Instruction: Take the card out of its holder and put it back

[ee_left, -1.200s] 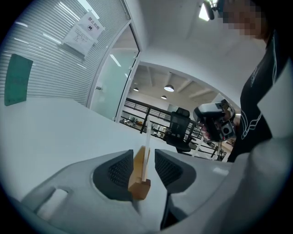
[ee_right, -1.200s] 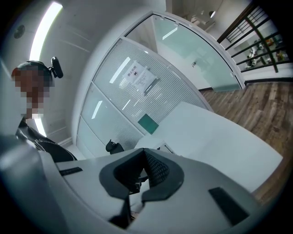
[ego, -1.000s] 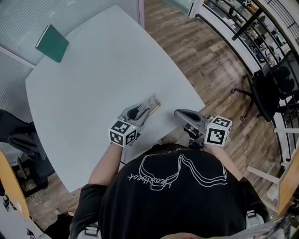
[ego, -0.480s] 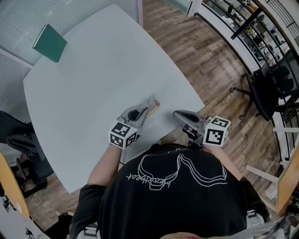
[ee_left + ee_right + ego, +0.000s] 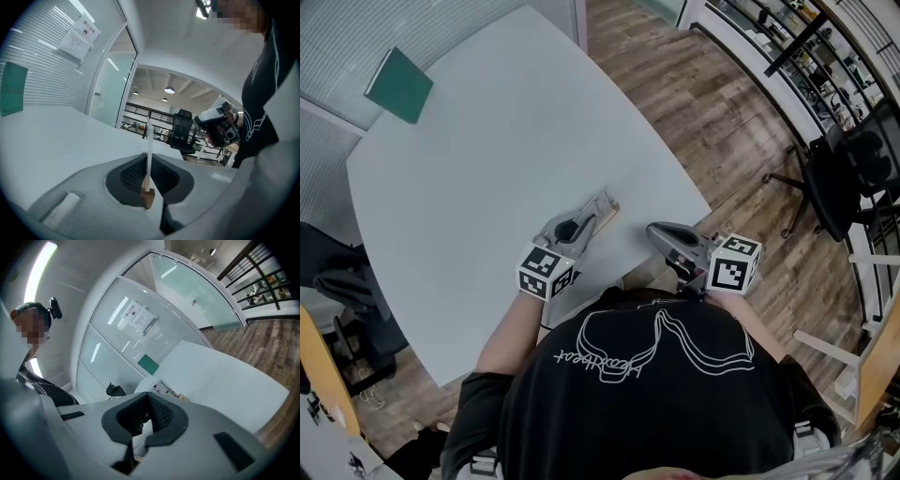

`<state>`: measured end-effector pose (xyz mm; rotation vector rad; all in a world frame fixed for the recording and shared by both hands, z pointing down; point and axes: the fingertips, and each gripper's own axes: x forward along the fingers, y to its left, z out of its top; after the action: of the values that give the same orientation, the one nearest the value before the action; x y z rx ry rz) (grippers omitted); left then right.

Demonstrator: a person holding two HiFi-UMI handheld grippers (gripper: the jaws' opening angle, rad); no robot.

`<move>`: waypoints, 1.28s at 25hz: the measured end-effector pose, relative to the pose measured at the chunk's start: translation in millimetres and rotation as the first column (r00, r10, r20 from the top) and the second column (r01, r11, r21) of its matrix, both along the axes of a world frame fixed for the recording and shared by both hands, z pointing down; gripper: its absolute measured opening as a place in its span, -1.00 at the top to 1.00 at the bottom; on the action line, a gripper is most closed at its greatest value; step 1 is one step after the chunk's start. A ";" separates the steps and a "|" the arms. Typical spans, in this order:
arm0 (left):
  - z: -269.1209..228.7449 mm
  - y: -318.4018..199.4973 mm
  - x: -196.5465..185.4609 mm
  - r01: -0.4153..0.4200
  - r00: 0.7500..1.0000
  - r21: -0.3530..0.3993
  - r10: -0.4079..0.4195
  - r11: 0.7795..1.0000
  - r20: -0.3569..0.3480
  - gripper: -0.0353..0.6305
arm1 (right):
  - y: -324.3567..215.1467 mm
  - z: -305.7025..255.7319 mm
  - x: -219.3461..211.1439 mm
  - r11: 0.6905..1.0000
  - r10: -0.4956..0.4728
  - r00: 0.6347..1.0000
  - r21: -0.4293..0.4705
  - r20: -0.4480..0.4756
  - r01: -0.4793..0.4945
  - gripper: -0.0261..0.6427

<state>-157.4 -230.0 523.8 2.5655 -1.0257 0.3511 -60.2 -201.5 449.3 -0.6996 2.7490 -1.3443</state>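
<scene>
A thin white card stands upright in a small wooden holder near the front edge of the white table. My left gripper reaches it from the near side. In the left gripper view the card rises edge-on between the jaws, its holder at their base, and the left gripper is shut on the card. My right gripper hovers just off the table's edge, to the right of the holder, shut and with nothing in it. Its own view shows the card to its far left.
A green book lies at the far left corner of the table. A black office chair stands on the wooden floor to the right. The person's torso is close against the table's near edge.
The left gripper's jaws look drawn in closer on the card than a second ago. Neither gripper has moved from its place.
</scene>
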 end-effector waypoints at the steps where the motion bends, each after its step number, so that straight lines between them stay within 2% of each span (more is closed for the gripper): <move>1: -1.2 0.3 -0.3 0.003 1.000 0.001 -0.003 1.000 0.001 0.81 | 0.5 -0.3 0.7 1.000 0.002 1.000 -0.001 0.004 -0.002 0.89; 11: -19.1 0.8 -12.1 0.065 0.998 0.032 -0.065 0.997 -0.007 0.81 | 7.4 -4.1 10.0 1.000 0.021 0.999 -0.005 0.030 -0.020 0.89; 19: -44.1 1.8 -9.8 0.113 0.993 0.080 -0.115 0.990 0.027 0.81 | 14.0 -12.4 34.4 1.000 0.027 0.998 -0.012 0.055 -0.026 0.89; 28: -72.7 11.3 -17.4 0.217 0.976 0.109 -0.219 0.970 0.010 0.81 | 20.4 -24.7 52.3 1.000 -0.002 0.998 -0.001 0.063 0.002 0.89; 32: -82.9 24.8 -18.2 0.266 0.964 0.105 -0.265 0.958 -0.018 0.82 | 23.3 -27.9 52.8 1.000 -0.029 0.997 0.004 0.074 0.029 0.89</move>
<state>-175.6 -205.3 440.9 2.4732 -1.4023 0.2240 -7.5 -178.1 421.4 -0.5989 2.7127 -1.3431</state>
